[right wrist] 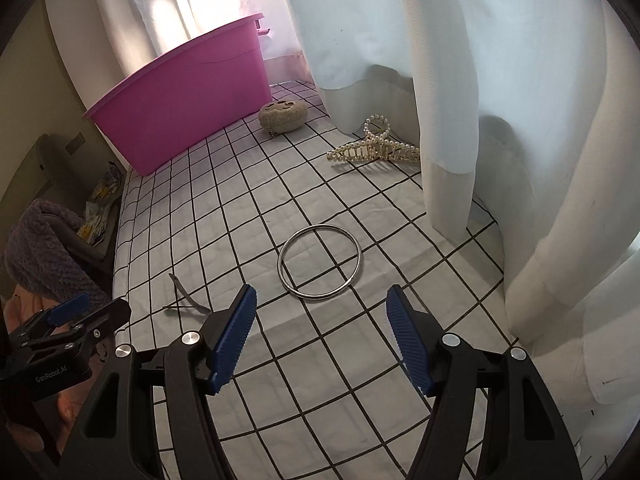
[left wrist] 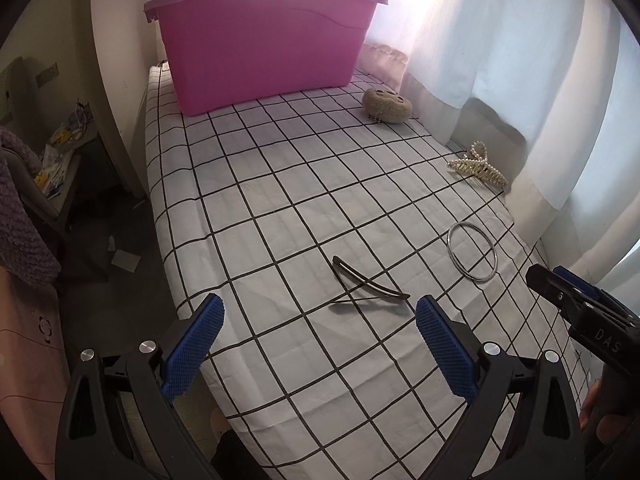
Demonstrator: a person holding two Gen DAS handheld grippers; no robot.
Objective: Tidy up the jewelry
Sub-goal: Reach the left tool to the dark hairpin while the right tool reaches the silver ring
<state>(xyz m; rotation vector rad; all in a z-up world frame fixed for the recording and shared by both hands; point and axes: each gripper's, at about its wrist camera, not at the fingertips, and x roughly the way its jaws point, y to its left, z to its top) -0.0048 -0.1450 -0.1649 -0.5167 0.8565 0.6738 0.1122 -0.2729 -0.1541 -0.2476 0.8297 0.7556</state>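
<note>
A dark metal hair clip (left wrist: 366, 286) lies on the checked cloth just ahead of my open, empty left gripper (left wrist: 320, 320); it also shows in the right wrist view (right wrist: 186, 300). A silver bangle (right wrist: 320, 261) lies just ahead of my open, empty right gripper (right wrist: 322, 312); it also shows in the left wrist view (left wrist: 472, 251). A pearl claw clip (right wrist: 376, 148) lies by the curtain, also seen in the left wrist view (left wrist: 478, 166). A beige heart-shaped jewelry holder (right wrist: 283, 116) with a chain sits before the pink bin (left wrist: 260, 40).
The checked cloth (left wrist: 280, 184) covers a narrow table. White curtains (right wrist: 460, 100) hang along its right side and drape onto it. The table's left edge drops to a dark floor with a chair and clutter (left wrist: 52, 168). The pink bin (right wrist: 188, 92) stands at the far end.
</note>
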